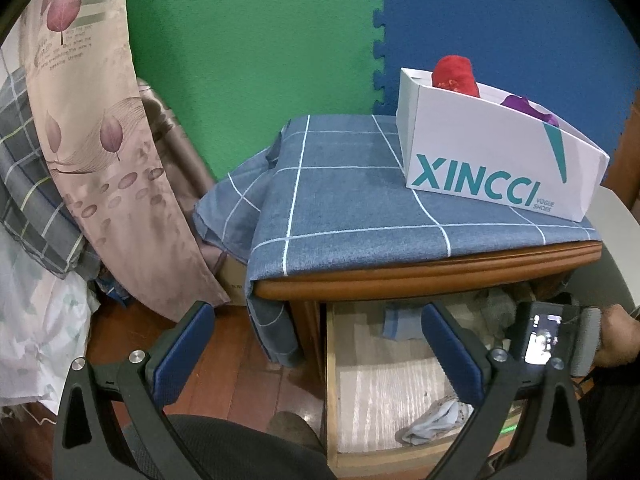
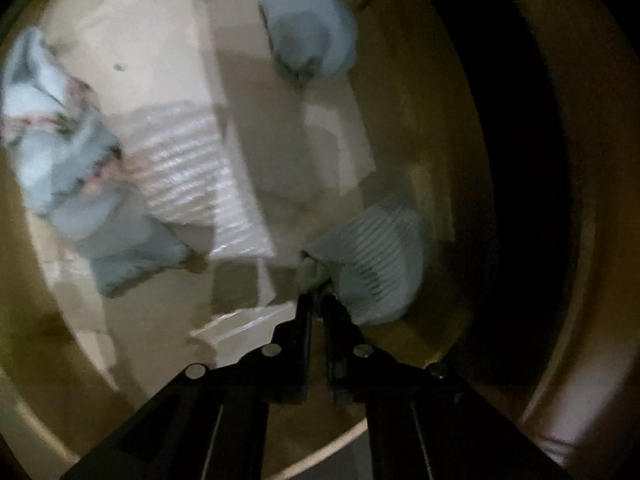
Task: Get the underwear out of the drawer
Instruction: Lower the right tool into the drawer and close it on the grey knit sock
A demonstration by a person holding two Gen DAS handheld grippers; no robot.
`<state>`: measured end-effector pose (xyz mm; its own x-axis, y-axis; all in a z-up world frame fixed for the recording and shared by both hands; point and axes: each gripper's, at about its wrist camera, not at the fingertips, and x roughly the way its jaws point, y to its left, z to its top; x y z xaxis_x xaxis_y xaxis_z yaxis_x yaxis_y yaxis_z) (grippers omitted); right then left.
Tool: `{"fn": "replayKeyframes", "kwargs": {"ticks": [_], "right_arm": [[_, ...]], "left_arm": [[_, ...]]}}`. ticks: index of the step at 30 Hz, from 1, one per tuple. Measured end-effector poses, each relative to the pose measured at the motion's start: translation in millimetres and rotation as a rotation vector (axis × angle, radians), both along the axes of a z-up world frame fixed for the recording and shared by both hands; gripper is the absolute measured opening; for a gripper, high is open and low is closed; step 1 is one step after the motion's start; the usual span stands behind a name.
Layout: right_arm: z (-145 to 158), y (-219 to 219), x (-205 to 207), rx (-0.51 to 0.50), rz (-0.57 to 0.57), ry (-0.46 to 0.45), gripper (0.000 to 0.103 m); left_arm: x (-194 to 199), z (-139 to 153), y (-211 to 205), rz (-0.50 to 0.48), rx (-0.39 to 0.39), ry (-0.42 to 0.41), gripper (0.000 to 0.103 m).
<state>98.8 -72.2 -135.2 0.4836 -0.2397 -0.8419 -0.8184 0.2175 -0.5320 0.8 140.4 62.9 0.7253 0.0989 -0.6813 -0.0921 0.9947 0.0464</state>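
Observation:
The open wooden drawer [image 1: 330,364] under the nightstand top holds several pieces of underwear. In the right wrist view my right gripper [image 2: 318,299] is shut on an edge of a grey striped piece of underwear [image 2: 376,256], close to the drawer's right wall [image 2: 472,160]. A pale blue floral piece [image 2: 60,140] lies at the left and a blue-grey rolled piece [image 2: 312,28] at the far end. My left gripper [image 1: 316,314] is open with nothing in it, held in front of the nightstand. The floral piece [image 1: 432,420] shows by its right finger.
A white XINCCI shoebox [image 1: 492,160] with a red garment [image 1: 454,72] and a purple one [image 1: 528,108] stands on the blue checked cloth [image 1: 352,208] over the nightstand. A hand [image 1: 616,336] holds the right gripper's body. Curtains and bedding [image 1: 80,128] hang at left over a wooden floor [image 1: 224,376].

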Motion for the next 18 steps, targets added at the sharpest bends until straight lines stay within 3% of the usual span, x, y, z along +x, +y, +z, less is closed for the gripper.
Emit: {"fn": "replayKeyframes", "kwargs": {"ticks": [6,9,10,11,13,18], "right_arm": [[16,8,-14,0.053,-0.030,0.019,0.005],[21,10,-9,0.067,-0.068,-0.004,0.011],[21,10,-3,0.065,-0.090,-0.008,0.020],[21,12,-1,0.061,-0.096,-0.026,0.039],[17,14,4,0.030,-0.094,-0.073,0.066],[9,25,15,0.017,-0.064,-0.113,0.074]], "left_arm": [[0,-1,-1,-0.003,0.004,-0.001,0.102],[-1,-1,-1,-0.003,0.003,0.000,0.102],[-1,-1,-1,-0.002,0.002,-0.002,0.102],[-1,-1,-1,-0.001,0.002,-0.001,0.102],[-1,-1,-1,-0.002,-0.001,0.001,0.102],[0,-3,-3,-0.008,0.002,0.010,0.102]]}}
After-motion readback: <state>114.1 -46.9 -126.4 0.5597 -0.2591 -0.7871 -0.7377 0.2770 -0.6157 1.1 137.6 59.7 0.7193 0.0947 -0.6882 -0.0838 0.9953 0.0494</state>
